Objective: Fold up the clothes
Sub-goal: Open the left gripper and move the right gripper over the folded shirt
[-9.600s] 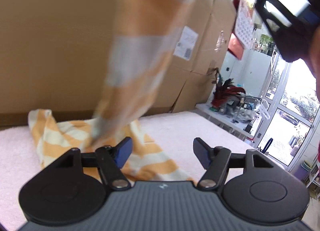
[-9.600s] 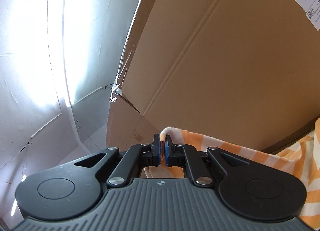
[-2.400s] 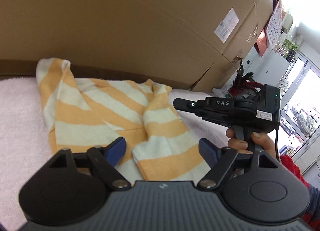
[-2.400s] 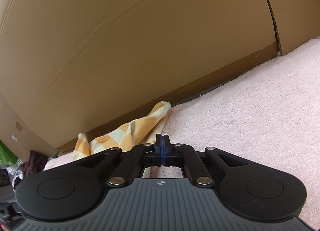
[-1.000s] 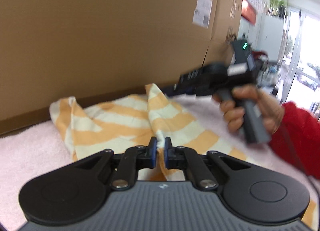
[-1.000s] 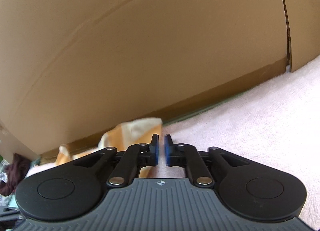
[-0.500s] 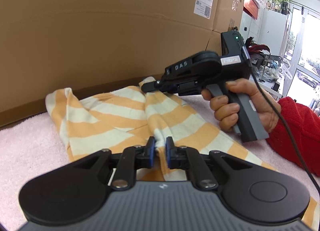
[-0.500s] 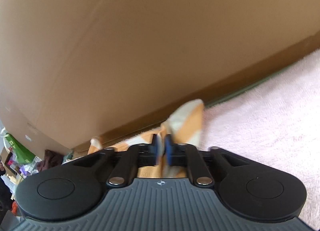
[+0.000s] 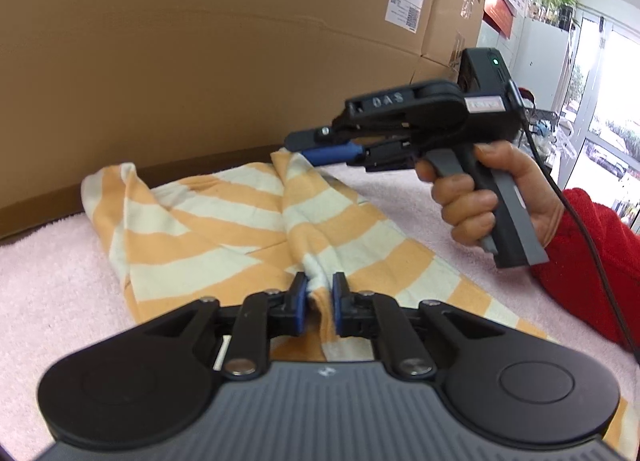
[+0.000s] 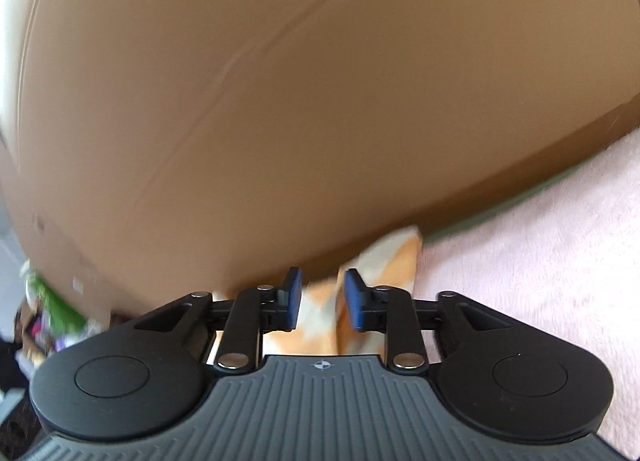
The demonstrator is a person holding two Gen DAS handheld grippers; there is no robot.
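The right gripper [image 10: 320,299] was opened off the orange-and-cream striped cloth's [image 9: 224,233] corner; a cloth ridge was pinched by the left gripper [image 9: 318,303].

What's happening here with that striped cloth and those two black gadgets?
A person is folding an orange-and-white striped garment on a pink towel-covered surface, using a handheld gripper in each hand. The left gripper pinches a ridge of the cloth near its close edge. The right gripper, held in a hand, sits at the far corner with jaws parted, apparently not gripping.
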